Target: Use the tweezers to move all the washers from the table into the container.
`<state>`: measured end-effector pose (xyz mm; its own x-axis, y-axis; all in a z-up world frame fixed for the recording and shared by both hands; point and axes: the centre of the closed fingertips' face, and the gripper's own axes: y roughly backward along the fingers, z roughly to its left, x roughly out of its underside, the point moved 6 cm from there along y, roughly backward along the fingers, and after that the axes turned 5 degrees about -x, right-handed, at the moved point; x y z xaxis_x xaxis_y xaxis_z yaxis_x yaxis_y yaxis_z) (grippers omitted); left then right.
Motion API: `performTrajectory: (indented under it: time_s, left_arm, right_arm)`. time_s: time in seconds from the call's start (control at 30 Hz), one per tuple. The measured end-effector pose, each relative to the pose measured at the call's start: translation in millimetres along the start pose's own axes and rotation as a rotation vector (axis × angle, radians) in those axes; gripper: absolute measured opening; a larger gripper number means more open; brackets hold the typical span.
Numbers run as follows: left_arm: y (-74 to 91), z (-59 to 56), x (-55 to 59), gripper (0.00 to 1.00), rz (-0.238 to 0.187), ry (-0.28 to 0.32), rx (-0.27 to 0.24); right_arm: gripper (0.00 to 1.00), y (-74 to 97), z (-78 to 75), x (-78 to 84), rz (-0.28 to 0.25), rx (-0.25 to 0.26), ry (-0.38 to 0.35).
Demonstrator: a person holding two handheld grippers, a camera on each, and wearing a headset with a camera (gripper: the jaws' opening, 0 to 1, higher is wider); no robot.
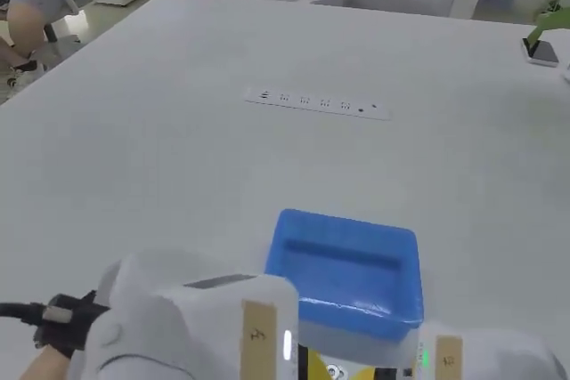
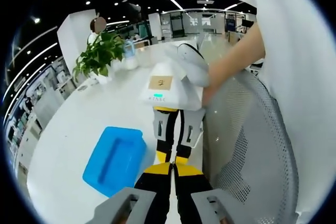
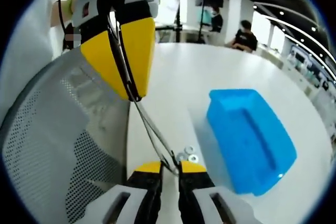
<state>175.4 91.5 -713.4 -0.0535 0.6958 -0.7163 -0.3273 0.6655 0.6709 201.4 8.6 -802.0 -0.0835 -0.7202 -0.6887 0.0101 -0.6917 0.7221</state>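
While the left tongs point(image 3: 134, 97) pinch tweezers point(image 3: 151, 129), writing on their tan label point(image 1: 258, 331) blurs.

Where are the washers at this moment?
In the right gripper view the washers lie together on the white table, between the tips of the tweezers and the near left side of the blue container.

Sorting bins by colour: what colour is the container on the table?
The container is blue, clearest in the head view.
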Motion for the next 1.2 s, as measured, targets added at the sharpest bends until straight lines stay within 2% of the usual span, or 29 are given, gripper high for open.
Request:
performTrajectory:
  time_s: [0.1,0.17,0.3,0.4,0.47,0.53,0.6,0.7,0.8,0.83,0.87,0.9,0.93,0.97,1.0,1.03,1.07,1.13,1.17,1.2]
  left_arm:
    - [-1.8,5.7,1.9,0.0,0.016,0.01,0.006]
    - [-3.5,9.3,0.1,0.0,0.01,0.034,0.023]
    - [-7.2,18.2,-3.9,0.0,0.023,0.044,0.036]
    - [-12.4,21.0,-8.8,0.0,0.018,0.07,0.087]
    - [-16.2,21.8,-12.2,0.0,0.025,0.057,0.116]
    - [-19.6,21.0,-15.5,0.0,0.038,0.044,0.147]
    - [-22.3,18.8,-18.2,0.0,0.04,0.057,0.191]
    - [-26.1,20.2,-18.6,0.0,0.039,0.052,0.186]
    - [-28.2,20.8,-15.9,0.0,0.038,0.054,0.175]
    - [-28.5,21.1,-16.1,0.0,0.025,0.064,0.17]
    - [-28.4,20.8,-18.8,0.01,-0.017,0.103,0.161]
    - [-25.3,18.4,-24.2,0.09,-0.088,0.188,0.178]
    - [-22.7,18.5,-27.5,0.16,-0.133,0.258,0.174]
    - [-17.9,20.7,-29.5,0.23,-0.191,0.335,0.145]
    - [-13.7,22.4,-29.1,0.27,-0.232,0.364,0.122]
    - [-9.1,23.6,-28.5,0.29,-0.271,0.39,0.096]
    - [-2.4,25.4,-24.9,0.3,-0.309,0.432,0.049]
    - [6.3,27.3,-17.5,0.36,-0.333,0.474,-0.02]
    - [12.9,29.8,-9.3,0.38,-0.335,0.499,-0.098]
    - [17.1,30.9,-4.0,0.43,-0.335,0.507,-0.143]
  right_arm:
    - [0.07,-3.7,-0.2,3.1,-0.002,-0.036,-0.043]
    - [0.07,-4.6,-2.1,3.8,-0.003,-0.035,-0.047]
    - [0.07,-4.4,-3.9,4.3,-0.011,-0.044,-0.074]
    - [0.08,-4.6,-4.2,4.5,-0.017,-0.053,-0.095]
    - [0.1,-2.3,-3.0,2.7,-0.017,-0.057,-0.094]
    - [0.11,4.3,-1.3,-4.8,-0.038,-0.053,-0.073]
    - [0.11,13.1,-0.1,-15.6,-0.087,-0.056,-0.075]
    - [0.08,22.9,0.5,-23.4,-0.116,-0.064,-0.077]
    - [0.04,23.4,-0.8,-19.7,-0.106,-0.054,-0.07]
    - [0.04,23.7,-1.2,-18.4,-0.112,-0.052,-0.067]
    - [0.03,24.0,-2.2,-17.6,-0.116,-0.044,-0.074]
    - [0.03,25.3,-3.4,-16.4,-0.119,-0.039,-0.085]
    - [0.03,26.3,-3.9,-15.6,-0.12,-0.041,-0.1]
    - [0.03,26.9,-5.1,-14.7,-0.133,-0.027,-0.149]
    - [0.03,27.1,-5.4,-14.1,-0.14,-0.023,-0.158]
    - [0.03,27.8,-3.8,-13.0,-0.139,-0.026,-0.139]
    - [0.03,28.2,-3.3,-12.7,-0.14,-0.019,-0.13]
    - [0.03,29.2,-1.9,-11.5,-0.136,-0.007,-0.129]
    - [0.02,29.8,-1.6,-10.8,-0.133,0.003,-0.123]
    - [0.02,30.5,-2.2,-9.7,-0.135,0.02,-0.12]
